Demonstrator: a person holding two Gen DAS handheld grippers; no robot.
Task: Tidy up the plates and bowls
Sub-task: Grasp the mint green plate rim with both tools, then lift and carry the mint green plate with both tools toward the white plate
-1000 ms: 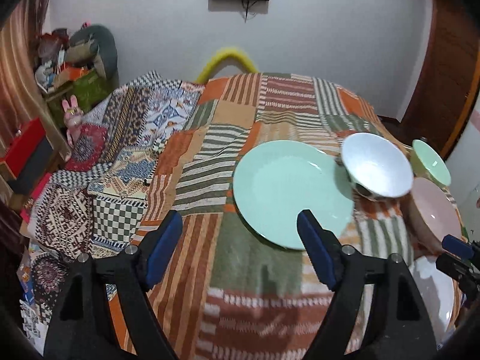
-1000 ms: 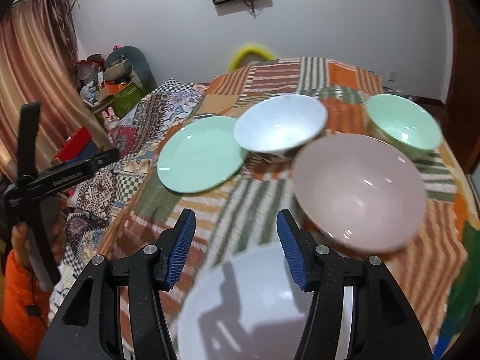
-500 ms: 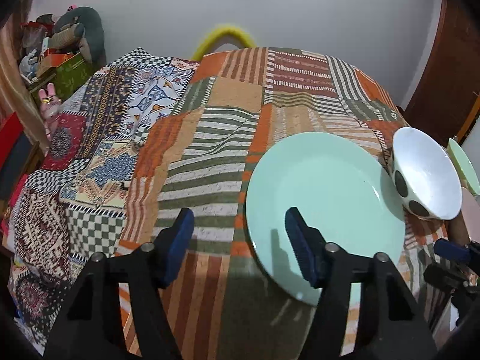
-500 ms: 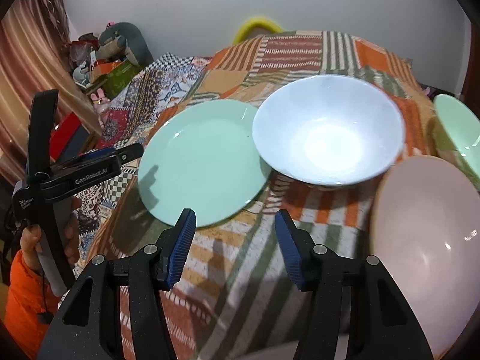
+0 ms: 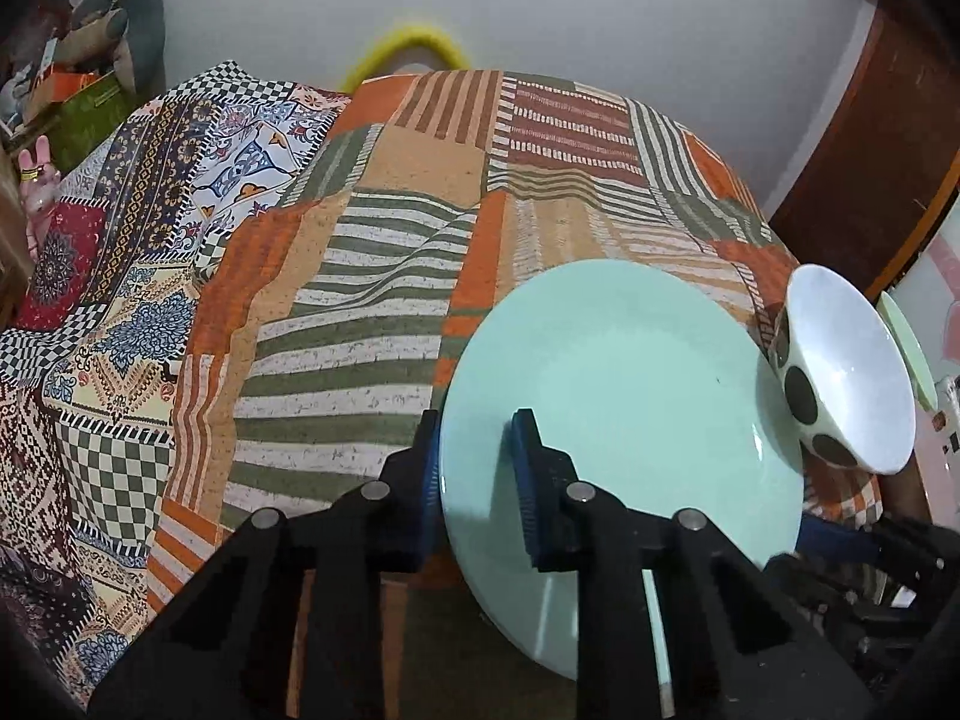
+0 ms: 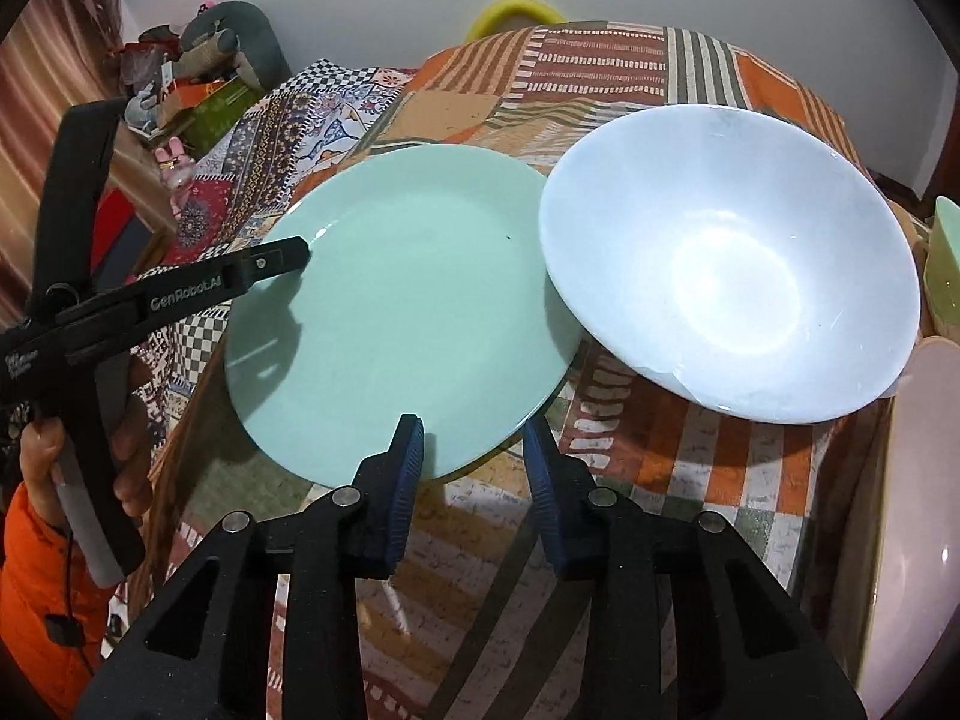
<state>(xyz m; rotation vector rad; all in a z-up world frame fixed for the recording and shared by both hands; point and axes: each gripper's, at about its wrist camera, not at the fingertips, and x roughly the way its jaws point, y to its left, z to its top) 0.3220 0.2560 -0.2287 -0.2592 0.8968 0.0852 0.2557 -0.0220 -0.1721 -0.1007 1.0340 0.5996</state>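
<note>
Compared with half a second earlier, the left gripper point(image 5: 477, 477) is no longer hovering with its jaws wide apart over the patchwork striped tablecloth point(image 5: 384, 312); its blue-padded jaws are now straddling the near-left rim of the round mint-green flat plate point(image 5: 624, 396), one pad outside and one over the plate face, and whether they are gripping it cannot be told. The right gripper point(image 6: 474, 468) is now sitting closer to the same plate, at its near edge, with its jaws apart and holding nothing. The plate is lying on the tablecloth, its right edge touching or slightly under the white round bowl point(image 6: 726, 258), whose dark spots on the outside are showing in the left wrist view. Counted items: one mint-green plate, one white bowl, one pale green bowl point(image 6: 943, 270) at the right edge and one pink dish point(image 6: 912, 480) at the lower right, both partly cropped.
</note>
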